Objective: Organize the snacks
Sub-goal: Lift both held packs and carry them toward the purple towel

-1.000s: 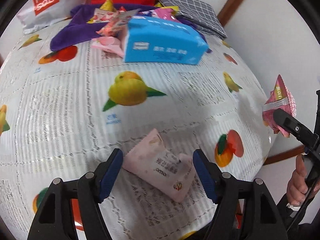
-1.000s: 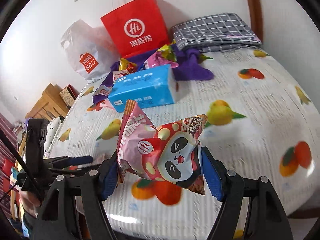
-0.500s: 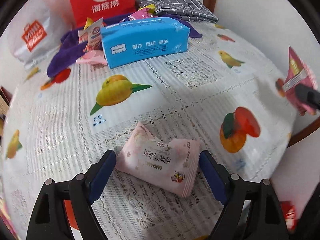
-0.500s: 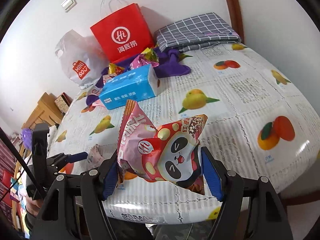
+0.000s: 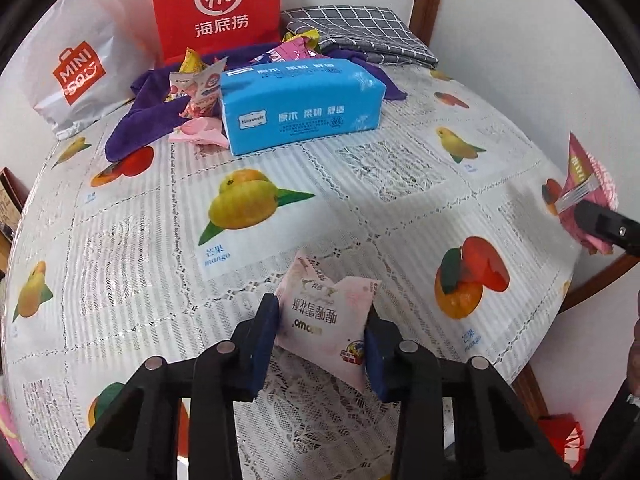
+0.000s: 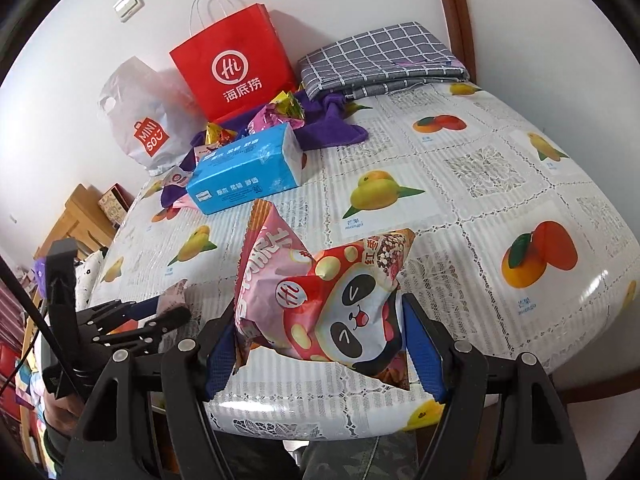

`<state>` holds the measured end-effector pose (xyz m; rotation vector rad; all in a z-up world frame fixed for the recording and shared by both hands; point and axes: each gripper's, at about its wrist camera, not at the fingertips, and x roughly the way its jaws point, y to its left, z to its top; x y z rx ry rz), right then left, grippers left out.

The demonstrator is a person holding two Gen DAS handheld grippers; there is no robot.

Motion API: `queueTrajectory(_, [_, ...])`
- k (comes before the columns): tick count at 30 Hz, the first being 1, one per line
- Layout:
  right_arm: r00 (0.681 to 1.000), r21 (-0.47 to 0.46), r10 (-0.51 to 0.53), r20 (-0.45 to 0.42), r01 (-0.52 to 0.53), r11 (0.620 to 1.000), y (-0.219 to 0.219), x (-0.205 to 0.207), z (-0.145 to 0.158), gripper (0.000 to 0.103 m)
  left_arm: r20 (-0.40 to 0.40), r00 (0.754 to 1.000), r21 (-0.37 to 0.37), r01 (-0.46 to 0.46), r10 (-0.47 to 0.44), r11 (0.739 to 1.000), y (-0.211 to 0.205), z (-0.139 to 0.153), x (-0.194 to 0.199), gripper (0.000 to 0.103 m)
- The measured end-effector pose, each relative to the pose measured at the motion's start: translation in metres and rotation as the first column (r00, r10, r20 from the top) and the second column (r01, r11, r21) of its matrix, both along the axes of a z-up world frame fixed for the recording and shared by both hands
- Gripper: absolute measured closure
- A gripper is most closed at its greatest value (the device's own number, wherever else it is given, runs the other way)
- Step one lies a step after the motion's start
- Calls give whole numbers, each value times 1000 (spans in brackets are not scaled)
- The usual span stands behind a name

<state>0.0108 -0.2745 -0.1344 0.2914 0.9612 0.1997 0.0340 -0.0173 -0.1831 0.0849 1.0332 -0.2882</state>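
Both grippers are holding a snack packet above the fruit-print tablecloth (image 5: 120,248)

The left gripper (image 5: 320,332) is clamping a pale pink packet (image 5: 324,320) by its short ends, its long axis running across the jaws, low over the near edge of the table. The right gripper (image 6: 320,340) is gripping the panda packet (image 6: 320,296) — also squeezed side to side. The snack pile (image 5: 200,96) is lying straight ahead on the purple cloth (image 5: 140,128), behind the blue tissue pack (image 5: 300,104) — the left hand is looking the nearer, judging by both views
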Motion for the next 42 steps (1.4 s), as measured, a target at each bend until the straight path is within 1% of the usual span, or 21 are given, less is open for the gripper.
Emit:
queueTrajectory(8, [1000, -5, 10, -4, -10, 1000, 5, 6, 2, 30, -6, 1000, -53, -20, 20, 998, 12, 9, 6, 68])
queueTrajectory(19, [999, -13, 38, 7, -38, 999, 19, 19, 12, 30, 22, 1000, -92, -5, 7, 996, 11, 38, 23, 68])
queueTrajectory(24, [999, -19, 48, 12, -48, 999, 23, 27, 19, 30, 34, 999, -123, -10, 14, 992, 14, 52, 34, 68])
queueTrajectory(32, [996, -15, 87, 25, -86, 996, 34, 50, 30, 31, 42, 999, -160, -28, 35, 987, 23, 71, 58, 68])
queueTrajectory(42, [987, -44, 142, 78, -139, 989, 56, 90, 61, 31, 61, 998, -182, -22, 34, 983, 26, 98, 101, 68])
